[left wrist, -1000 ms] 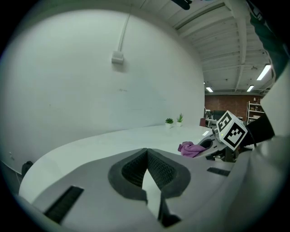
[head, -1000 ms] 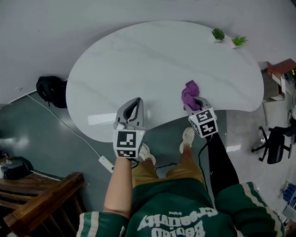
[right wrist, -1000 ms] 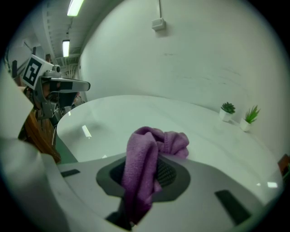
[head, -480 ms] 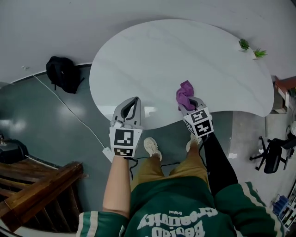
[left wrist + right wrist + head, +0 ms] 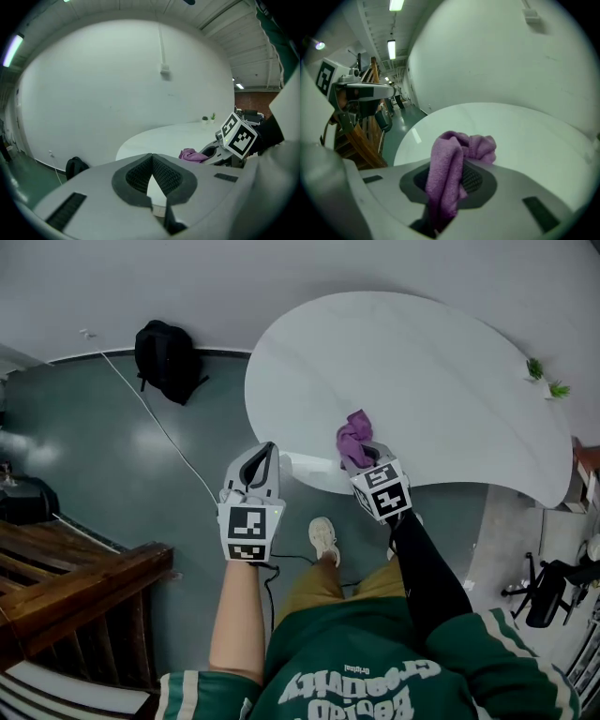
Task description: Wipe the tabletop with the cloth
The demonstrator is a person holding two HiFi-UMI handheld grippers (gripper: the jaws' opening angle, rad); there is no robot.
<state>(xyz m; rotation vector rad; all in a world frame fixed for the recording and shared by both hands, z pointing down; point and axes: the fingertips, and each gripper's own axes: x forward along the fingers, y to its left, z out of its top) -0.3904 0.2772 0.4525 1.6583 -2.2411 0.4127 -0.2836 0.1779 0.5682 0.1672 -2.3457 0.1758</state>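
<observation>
The white curved tabletop [image 5: 422, 371] fills the upper right of the head view. A purple cloth [image 5: 352, 434] rests bunched on its near edge, and my right gripper [image 5: 361, 457] is shut on it. In the right gripper view the cloth [image 5: 457, 154] hangs out between the jaws of the right gripper [image 5: 450, 178], over the tabletop [image 5: 525, 136]. My left gripper [image 5: 266, 452] is held just off the table's left edge, over the floor. Its jaws are shut with nothing between them in the left gripper view [image 5: 152, 159]. That view also shows the cloth [image 5: 192, 154] to the right.
A black backpack [image 5: 167, 357] lies on the floor left of the table, with a white cable [image 5: 159, 423] running past it. Two small potted plants [image 5: 546, 379] stand at the table's far right edge. Wooden stairs [image 5: 66, 587] are at lower left, and an office chair [image 5: 544, 587] at lower right.
The person has stepped left along the table's edge, so the table now sits further right in view. The right gripper keeps hold of the cloth; the left gripper is now beyond the table's left edge.
</observation>
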